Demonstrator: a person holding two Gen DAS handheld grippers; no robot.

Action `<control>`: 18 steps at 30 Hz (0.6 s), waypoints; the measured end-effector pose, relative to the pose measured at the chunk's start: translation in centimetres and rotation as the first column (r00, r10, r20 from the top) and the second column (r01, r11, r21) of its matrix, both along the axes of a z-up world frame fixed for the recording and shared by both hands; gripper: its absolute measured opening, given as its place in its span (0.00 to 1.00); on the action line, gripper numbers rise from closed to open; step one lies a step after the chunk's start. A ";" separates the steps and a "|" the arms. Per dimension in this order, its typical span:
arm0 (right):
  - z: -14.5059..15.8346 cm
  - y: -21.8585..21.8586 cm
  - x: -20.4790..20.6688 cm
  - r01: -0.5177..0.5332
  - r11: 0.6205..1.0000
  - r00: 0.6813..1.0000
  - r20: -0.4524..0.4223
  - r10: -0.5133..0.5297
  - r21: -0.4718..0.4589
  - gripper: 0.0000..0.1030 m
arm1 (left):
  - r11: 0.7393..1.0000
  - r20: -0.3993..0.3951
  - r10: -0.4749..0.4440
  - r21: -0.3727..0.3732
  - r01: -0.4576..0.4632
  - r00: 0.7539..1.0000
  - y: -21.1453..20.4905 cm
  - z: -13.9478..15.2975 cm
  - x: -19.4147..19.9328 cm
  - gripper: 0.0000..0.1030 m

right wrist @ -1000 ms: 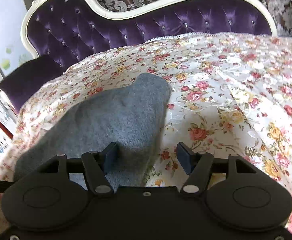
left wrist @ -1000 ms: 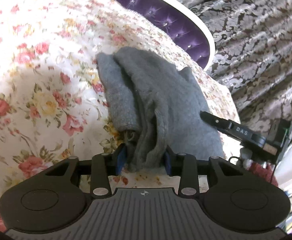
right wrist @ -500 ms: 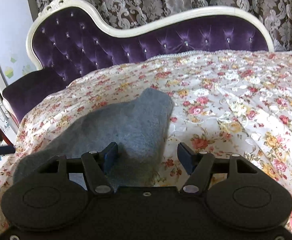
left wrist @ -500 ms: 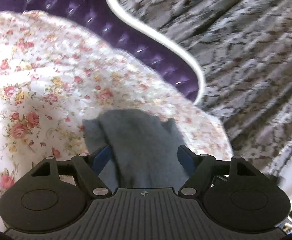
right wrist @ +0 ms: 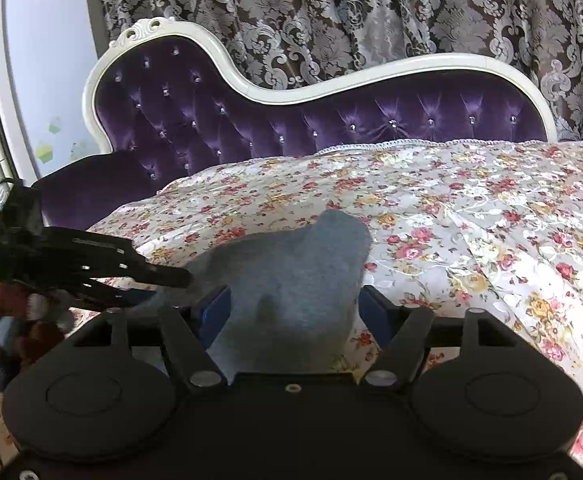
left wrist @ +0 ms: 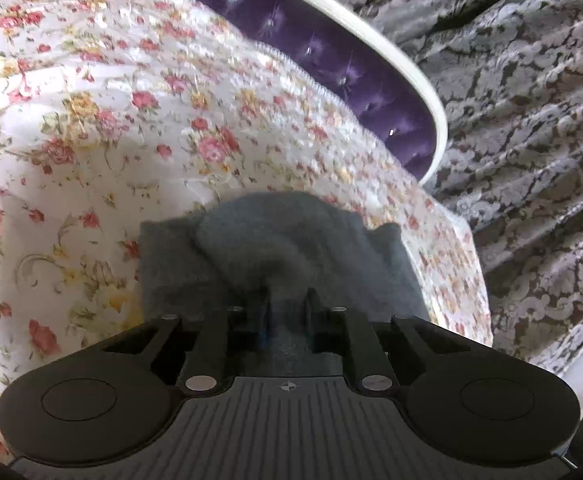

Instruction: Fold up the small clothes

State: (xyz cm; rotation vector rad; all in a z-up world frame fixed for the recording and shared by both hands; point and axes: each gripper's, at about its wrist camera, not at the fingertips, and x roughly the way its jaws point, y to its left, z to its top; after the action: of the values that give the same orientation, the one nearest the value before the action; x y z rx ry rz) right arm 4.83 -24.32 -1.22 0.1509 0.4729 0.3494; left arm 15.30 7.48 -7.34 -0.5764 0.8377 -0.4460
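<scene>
Floral bedspread carrying grey sock near its left edge. Left gripper pinching sock's near end; right gripper spread around its other part, not clamped. Risks: layers sliding apart on lift; bedspread snagged when right closes.

Before us, a purple tufted sofa, our floral cover over it, gray knit garment (bunched) lying on top

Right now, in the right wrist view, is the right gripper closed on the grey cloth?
No, the right gripper stands wide open, its blue pads apart on either side of the grey cloth.
</scene>
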 end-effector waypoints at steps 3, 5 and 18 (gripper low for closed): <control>0.1 0.3 0.1 -0.028 1.000 1.000 0.003 0.028 -0.008 0.72 | 0.998 0.064 0.032 0.056 -0.036 0.997 0.2 0.4 -1.8 0.14; 0.2 0.7 0.4 -0.054 0.998 0.999 0.005 0.054 -0.018 0.72 | 0.993 0.088 0.049 0.106 -0.058 0.995 0.3 0.6 -2.6 0.08; -2.6 1.9 10.7 -0.201 0.977 0.960 -0.185 0.212 0.076 0.74 | 0.987 0.060 0.031 0.155 -0.040 0.998 0.8 -0.1 -2.6 0.10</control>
State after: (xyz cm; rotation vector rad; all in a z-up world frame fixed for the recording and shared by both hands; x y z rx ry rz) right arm 15.50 -22.41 -3.86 0.1913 0.6731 0.5571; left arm 12.71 8.24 -7.42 -0.4314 0.7979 -0.3591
